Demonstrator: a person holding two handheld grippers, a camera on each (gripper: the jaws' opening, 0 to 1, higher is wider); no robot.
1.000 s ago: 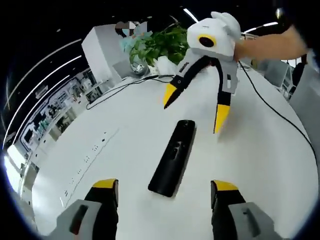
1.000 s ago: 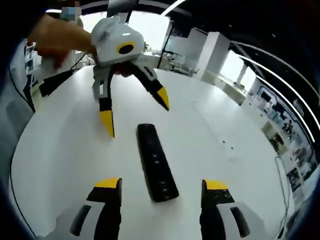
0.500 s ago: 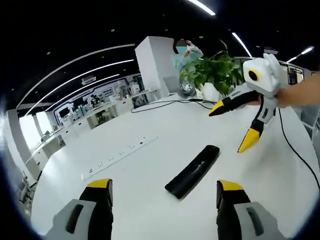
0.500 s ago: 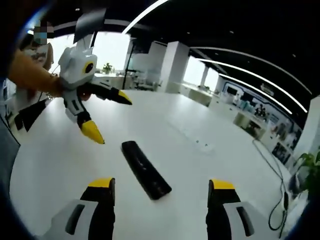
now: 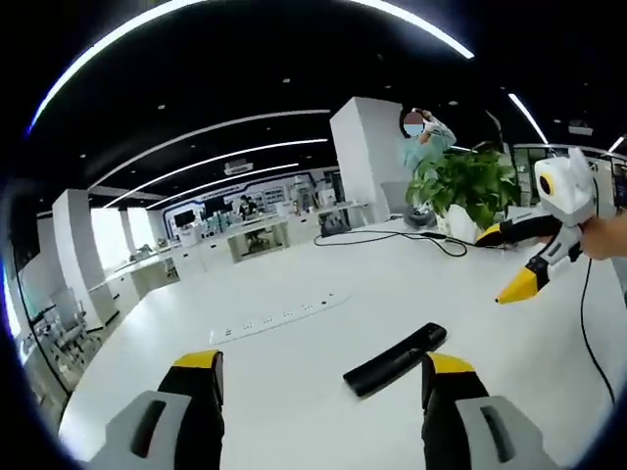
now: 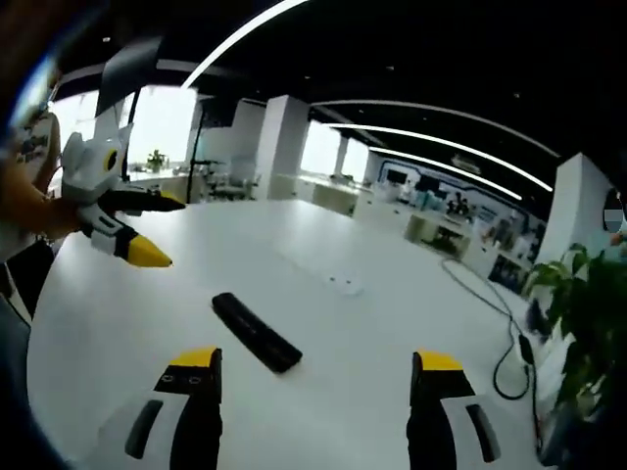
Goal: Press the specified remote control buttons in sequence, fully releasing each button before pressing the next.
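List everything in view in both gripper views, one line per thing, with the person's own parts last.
remote: 1, black, flat on the table, apart from both grippers
table: 1, white, large
socket strip: 1, white, set in the table
cable: 1, black, running across the table near the plant
plant: 1, green, at the table's far edge
other person: 1, pale green top, behind the plant
left gripper: 1, white with yellow-tipped black fingers, open
right gripper: 1, same colours, open
hand: 1, holding the right gripper
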